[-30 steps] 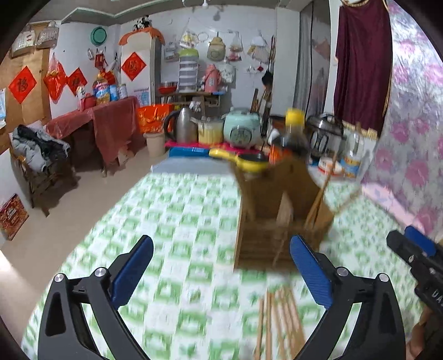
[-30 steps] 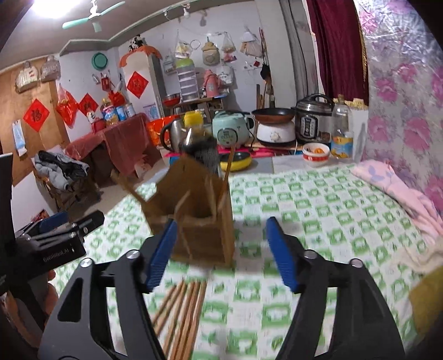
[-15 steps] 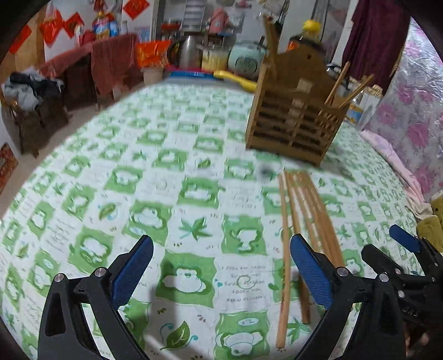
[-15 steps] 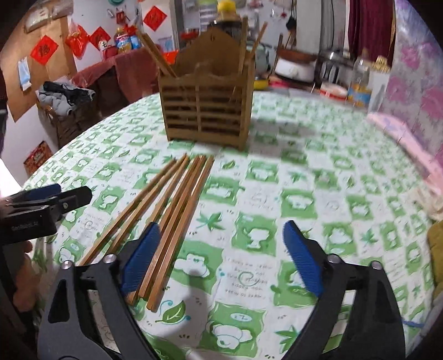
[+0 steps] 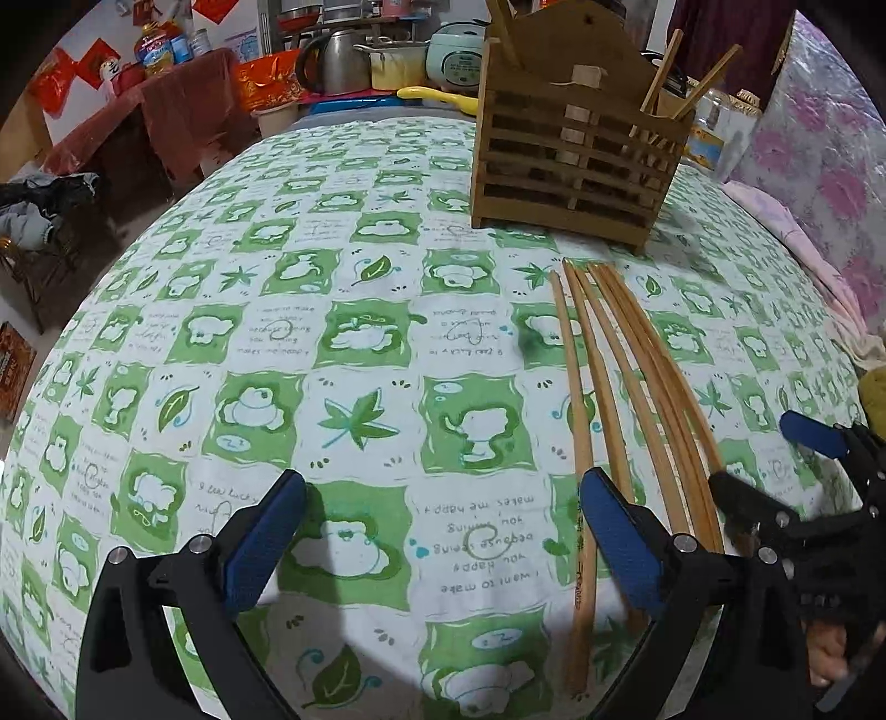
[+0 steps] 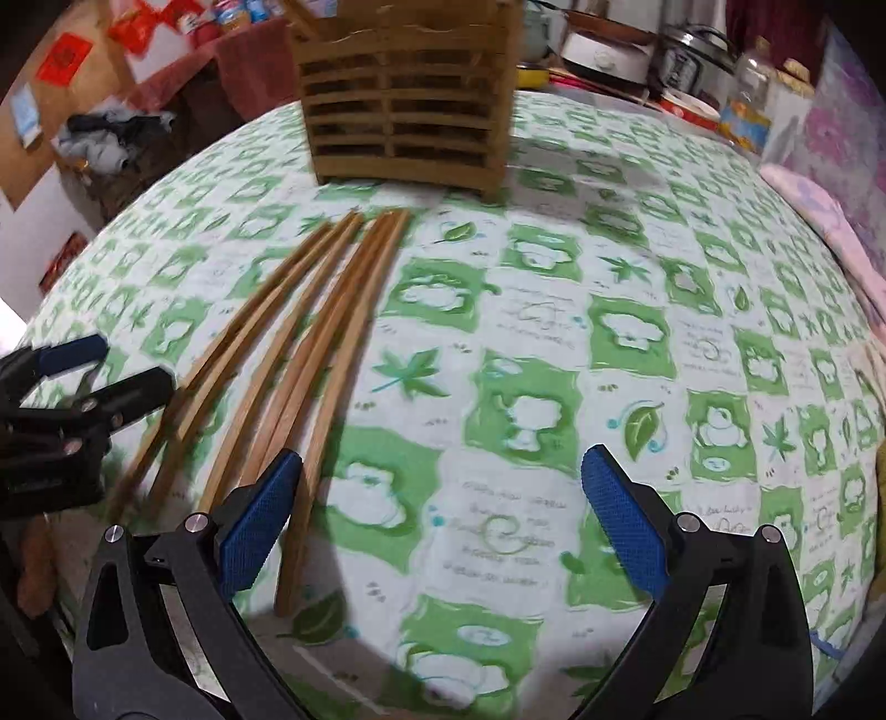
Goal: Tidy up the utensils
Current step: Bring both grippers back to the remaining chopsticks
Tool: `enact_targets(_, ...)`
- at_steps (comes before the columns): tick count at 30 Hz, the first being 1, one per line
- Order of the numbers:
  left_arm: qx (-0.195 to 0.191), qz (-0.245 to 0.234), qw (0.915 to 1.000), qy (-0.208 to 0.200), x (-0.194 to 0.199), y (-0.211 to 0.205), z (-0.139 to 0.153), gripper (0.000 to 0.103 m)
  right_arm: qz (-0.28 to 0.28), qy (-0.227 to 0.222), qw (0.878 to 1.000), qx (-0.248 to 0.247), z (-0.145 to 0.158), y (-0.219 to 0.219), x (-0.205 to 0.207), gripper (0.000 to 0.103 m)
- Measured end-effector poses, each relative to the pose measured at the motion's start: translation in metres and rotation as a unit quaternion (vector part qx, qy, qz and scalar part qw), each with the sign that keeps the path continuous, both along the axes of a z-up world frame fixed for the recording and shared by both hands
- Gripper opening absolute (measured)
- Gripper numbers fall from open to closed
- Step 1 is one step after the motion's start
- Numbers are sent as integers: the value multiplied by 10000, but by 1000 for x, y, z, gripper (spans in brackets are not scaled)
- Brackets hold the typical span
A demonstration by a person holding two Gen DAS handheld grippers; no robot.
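Several wooden chopsticks (image 5: 620, 382) lie side by side on the green-and-white tablecloth, pointing toward a slatted wooden utensil holder (image 5: 576, 149) that has a few chopsticks standing in it. My left gripper (image 5: 443, 531) is open and empty low over the cloth; its right finger is by the leftmost chopstick. My right gripper (image 6: 437, 515) is open and empty; its left finger is over the near ends of the chopsticks (image 6: 310, 354). The holder (image 6: 410, 94) stands beyond them. Each gripper shows in the other's view, the right one (image 5: 786, 471) and the left one (image 6: 99, 365).
The table's far edge borders a kettle (image 5: 338, 55), a rice cooker (image 5: 457, 47), a pressure cooker (image 6: 692, 50) and jars (image 6: 747, 94). A pink cloth (image 6: 830, 221) lies at the right edge. A red-covered side table (image 5: 144, 111) stands far left.
Both grippers have tilted down and dropped close to the tablecloth, near the chopsticks' near ends. The room view has given way to the table surface. Both stay open.
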State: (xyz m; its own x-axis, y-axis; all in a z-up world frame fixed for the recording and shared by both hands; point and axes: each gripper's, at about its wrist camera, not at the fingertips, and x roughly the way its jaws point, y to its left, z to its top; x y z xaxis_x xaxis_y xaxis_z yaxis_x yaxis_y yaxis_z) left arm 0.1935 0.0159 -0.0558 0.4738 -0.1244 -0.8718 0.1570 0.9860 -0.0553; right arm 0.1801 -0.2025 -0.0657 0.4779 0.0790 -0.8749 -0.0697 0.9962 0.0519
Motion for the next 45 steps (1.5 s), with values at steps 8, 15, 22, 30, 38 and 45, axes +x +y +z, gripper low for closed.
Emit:
enact_targets(8, 55, -14, 10000, -6, 1, 0, 0, 98, -203, -145, 9995, -192, 2, -10, -2, 96)
enact_targets(15, 75, -5, 10000, -3, 0, 0, 0, 98, -77, -295, 9992, -244, 7, -6, -5, 93)
enact_targets(22, 193, 16, 9998, 9, -5, 3, 0, 97, 17, -132, 9997, -198, 2, -4, -4, 97)
enact_targets(30, 436, -172, 9989, 52, -14, 2, -1, 97, 311, 29, 9994, 159, -2, -14, 3, 98)
enact_targets(38, 300, -728, 9964, -312, -31, -12, 11, 97, 392, 10, 9991, 166, -2, -14, 2, 98)
enact_targets(45, 638, -905, 9938, -120, -24, -26, 0, 98, 77, -58, 9998, 158, -1, -22, -1, 97)
